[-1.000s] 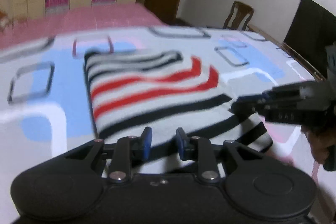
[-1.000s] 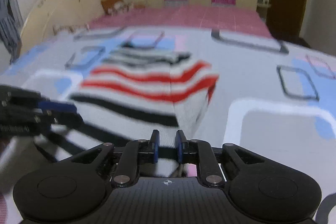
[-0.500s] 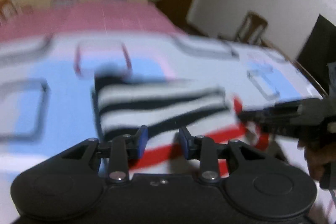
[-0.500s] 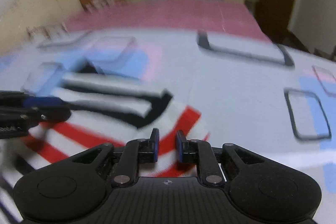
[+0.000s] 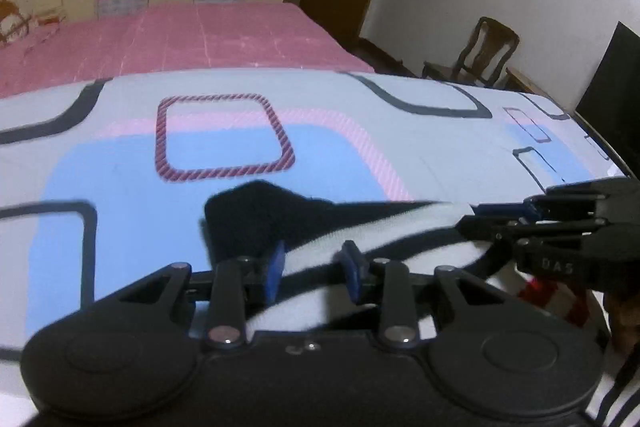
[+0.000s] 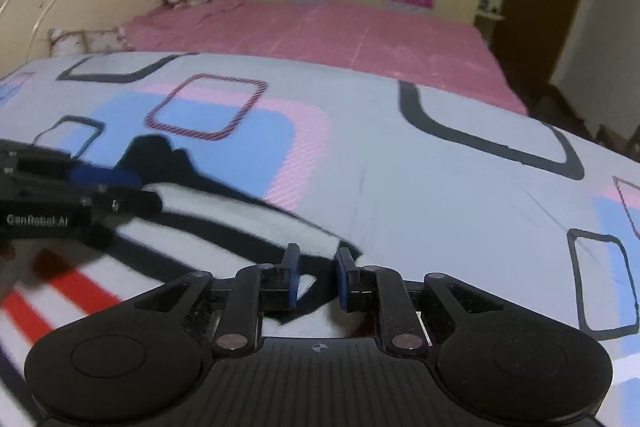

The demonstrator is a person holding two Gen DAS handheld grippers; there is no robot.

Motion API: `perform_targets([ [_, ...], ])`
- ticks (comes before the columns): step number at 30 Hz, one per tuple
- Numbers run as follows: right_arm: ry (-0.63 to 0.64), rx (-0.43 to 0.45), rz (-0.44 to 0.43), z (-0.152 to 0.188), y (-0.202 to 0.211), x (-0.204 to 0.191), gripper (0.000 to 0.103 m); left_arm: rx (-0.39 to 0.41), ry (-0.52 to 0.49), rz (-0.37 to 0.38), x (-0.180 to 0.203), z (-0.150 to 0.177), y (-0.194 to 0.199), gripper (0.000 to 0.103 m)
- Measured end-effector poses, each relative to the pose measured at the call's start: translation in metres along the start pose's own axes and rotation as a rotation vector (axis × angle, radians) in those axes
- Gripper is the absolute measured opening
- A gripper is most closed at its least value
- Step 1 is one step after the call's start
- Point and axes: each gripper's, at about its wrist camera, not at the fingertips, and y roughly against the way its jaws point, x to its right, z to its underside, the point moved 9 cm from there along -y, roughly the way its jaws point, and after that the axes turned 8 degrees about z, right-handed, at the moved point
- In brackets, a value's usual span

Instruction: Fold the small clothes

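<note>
Your striped top point(image 5: 400, 225) is lying on the patterned sheet point(image 5: 224, 147) with the blue, pink and grey squares, right under both tools. Its black-and-white edge sits up at the front of the fold, and some red stripes are peeking out lower down, on the right in the left camera and on the left in the right camera. Your left gripper point(image 5: 312, 267) has just been opening. Its blue fingers point(image 5: 276, 269) are standing apart now, with a white and black band of the top running across the gap, and they don't look like they're pressing on it. Your right gripper point(image 6: 318, 275) is a different story: those fingers point(image 6: 292, 275) are close together and pinched on a black corner of the top at its right-hand edge. In the left camera its tip is right at the white edge of the cloth. Both tools are side by side at that front edge, angled down at the sheet. The pink bed point(image 5: 200, 35) sits behind, with a wooden chair point(image 5: 484, 51) over by the wall.
</note>
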Motion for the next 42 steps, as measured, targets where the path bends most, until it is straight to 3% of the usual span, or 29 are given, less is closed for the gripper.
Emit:
perform_targets([
  [3,-0.012,-0.014,0.029,-0.006,0.002,-0.003,0.017,0.008,-0.043,-0.044,0.010,-0.006,0.008,0.030],
  [6,-0.067,0.053,-0.003,-0.025,0.015,-0.009,0.017,0.058,-0.055,-0.045,0.017,-0.013,0.015,0.030],
  [9,-0.065,0.024,-0.029,-0.034,-0.001,-0.021,0.017,0.024,-0.012,-0.048,0.008,-0.015,0.000,0.030],
  [11,-0.029,-0.038,0.011,-0.022,-0.024,-0.022,0.016,-0.008,-0.031,-0.060,0.006,-0.011,-0.009,0.033],
  [15,-0.008,-0.009,0.031,-0.023,-0.019,-0.024,0.017,-0.002,-0.048,-0.073,0.010,-0.010,0.003,0.032],
  [17,-0.051,0.023,0.029,-0.023,-0.004,-0.017,0.017,0.021,-0.055,-0.079,0.015,-0.008,0.019,0.042],
  [19,-0.084,0.068,0.044,-0.019,0.016,-0.010,0.017,0.044,-0.048,-0.115,0.019,-0.003,0.035,0.076],
  [20,-0.107,0.070,0.040,-0.016,0.025,-0.006,0.017,0.064,-0.049,-0.115,0.024,0.002,0.045,0.081],
  [21,-0.129,0.073,0.032,-0.011,0.034,-0.004,0.024,0.069,-0.044,-0.117,0.027,0.006,0.050,0.080],
  [22,-0.152,0.073,0.016,-0.004,0.043,-0.002,0.059,0.062,-0.034,-0.119,0.031,0.015,0.057,0.078],
  [23,-0.163,0.078,0.006,0.003,0.052,0.001,0.073,0.064,-0.026,-0.116,0.034,0.022,0.064,0.078],
  [24,-0.166,0.098,-0.007,0.006,0.060,-0.001,0.077,0.065,-0.014,-0.117,0.035,0.029,0.069,0.078],
  [27,-0.177,0.097,-0.037,0.027,0.083,0.011,0.076,0.046,0.023,-0.109,0.040,0.049,0.083,0.078],
  [30,-0.282,0.061,-0.101,0.049,0.099,0.029,0.067,0.033,0.063,-0.093,0.040,0.065,0.096,0.079],
  [33,-0.389,0.015,-0.165,0.068,0.110,0.046,0.067,0.019,0.098,-0.078,0.035,0.075,0.097,0.080],
  [36,-0.520,-0.051,-0.270,0.086,0.111,0.058,0.067,0.017,0.173,-0.035,0.031,0.078,0.101,0.076],
  [42,-0.647,-0.158,-0.362,0.109,0.093,0.066,0.067,-0.021,0.290,0.088,0.033,0.085,0.095,0.074],
])
